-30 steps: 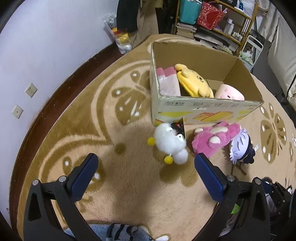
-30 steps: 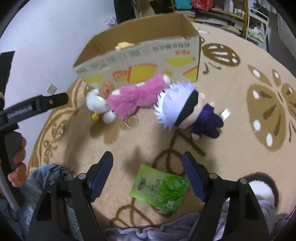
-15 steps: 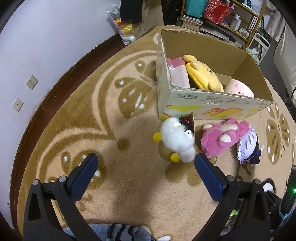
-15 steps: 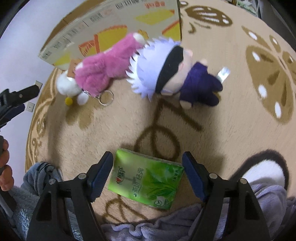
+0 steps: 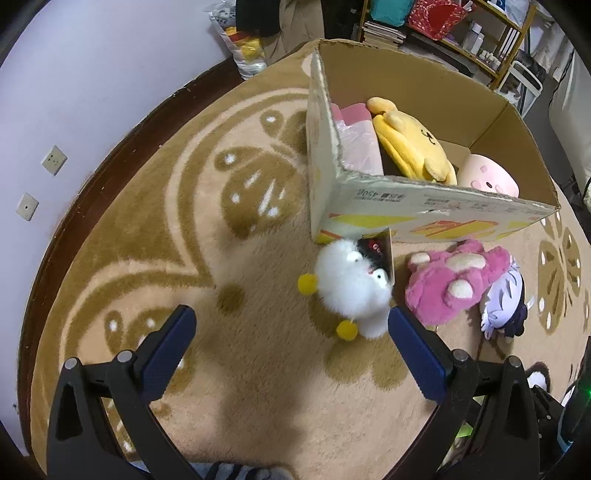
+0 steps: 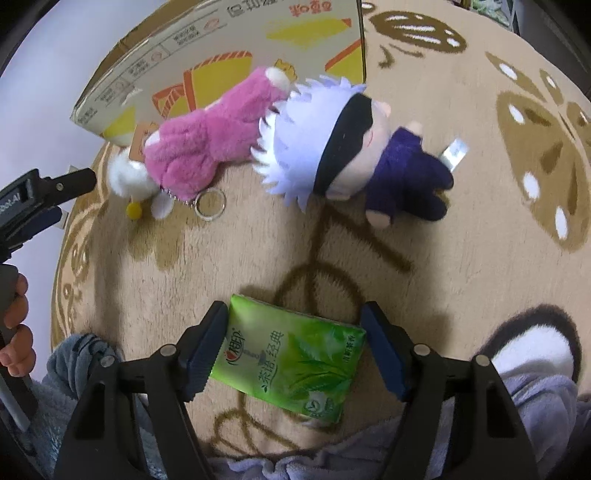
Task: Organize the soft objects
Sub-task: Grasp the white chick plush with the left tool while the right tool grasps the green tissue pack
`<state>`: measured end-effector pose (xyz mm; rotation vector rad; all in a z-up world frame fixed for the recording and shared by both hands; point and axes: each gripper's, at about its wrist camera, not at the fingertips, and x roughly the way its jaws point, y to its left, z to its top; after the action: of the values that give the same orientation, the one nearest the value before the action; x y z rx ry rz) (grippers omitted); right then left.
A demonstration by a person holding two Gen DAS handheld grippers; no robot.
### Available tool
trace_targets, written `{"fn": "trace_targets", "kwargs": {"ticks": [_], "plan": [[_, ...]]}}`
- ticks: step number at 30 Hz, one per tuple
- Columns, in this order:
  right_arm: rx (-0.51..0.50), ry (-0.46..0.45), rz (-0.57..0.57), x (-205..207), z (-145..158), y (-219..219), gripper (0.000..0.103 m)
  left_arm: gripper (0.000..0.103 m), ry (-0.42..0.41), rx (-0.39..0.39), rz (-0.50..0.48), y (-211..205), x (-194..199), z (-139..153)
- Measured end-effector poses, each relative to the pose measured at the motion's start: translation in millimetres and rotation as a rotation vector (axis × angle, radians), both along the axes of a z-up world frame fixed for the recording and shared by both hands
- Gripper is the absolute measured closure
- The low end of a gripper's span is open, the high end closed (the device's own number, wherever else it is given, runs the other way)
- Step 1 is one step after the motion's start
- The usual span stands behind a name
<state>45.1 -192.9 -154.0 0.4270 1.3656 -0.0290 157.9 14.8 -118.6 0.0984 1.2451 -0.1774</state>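
Note:
A cardboard box (image 5: pixel 369 199) on the rug holds a yellow plush (image 5: pixel 410 144), a pink plush (image 5: pixel 487 177) and a pink packet. In front of it lie a white fluffy toy (image 5: pixel 351 288), a pink plush (image 5: pixel 454 280) and a white-haired doll (image 6: pixel 343 144). My left gripper (image 5: pixel 291 343) is open, low over the rug, just short of the white toy. My right gripper (image 6: pixel 295 343) is open, its jaws on either side of a green tissue pack (image 6: pixel 291 362) lying on the rug; contact is not clear.
A wall with sockets (image 5: pixel 53 160) runs along the left. Shelves (image 5: pixel 461 26) stand behind the box. A key ring (image 6: pixel 210 203) lies by the pink plush (image 6: pixel 207 147). A slipper (image 6: pixel 532 339) and the person's clothes lie near the right gripper.
My right gripper has moved down and forward so the green pack now sits between its jaws. My left gripper has moved closer to the white toy and the box.

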Motion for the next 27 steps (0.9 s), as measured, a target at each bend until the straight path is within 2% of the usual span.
{"fn": "trace_targets", "kwargs": {"ticks": [7,11,16,19,21,22,23,25,27], "plan": [[-0.044,-0.055,0.011,12,5,-1,0.025,0.0,0.011,-0.011,-0.029,-14,12,-15],[-0.058,-0.059,0.023,16,4,-1,0.025,0.001,0.033,0.005,-0.033,-21,20,-31],[-0.052,-0.056,0.021,22,-1,3,0.025,0.004,0.045,-0.015,-0.027,-27,27,-46],[-0.05,-0.053,0.022,24,-6,4,0.025,0.018,0.056,-0.035,-0.037,-30,30,-54],[-0.054,-0.051,0.026,25,-8,5,0.025,0.036,0.067,-0.051,-0.053,-34,29,-58],[-0.053,-0.053,0.026,25,-8,5,0.025,0.041,0.054,-0.046,-0.062,-36,28,-56],[-0.051,-0.059,0.024,26,-8,4,0.025,0.054,0.049,-0.046,-0.074,-38,27,-54],[-0.048,-0.078,0.018,25,-6,3,0.026,0.061,0.048,-0.069,-0.084,-39,24,-49],[-0.052,-0.097,0.016,25,-4,2,0.026,0.062,0.036,-0.068,-0.081,-38,21,-45]]}}
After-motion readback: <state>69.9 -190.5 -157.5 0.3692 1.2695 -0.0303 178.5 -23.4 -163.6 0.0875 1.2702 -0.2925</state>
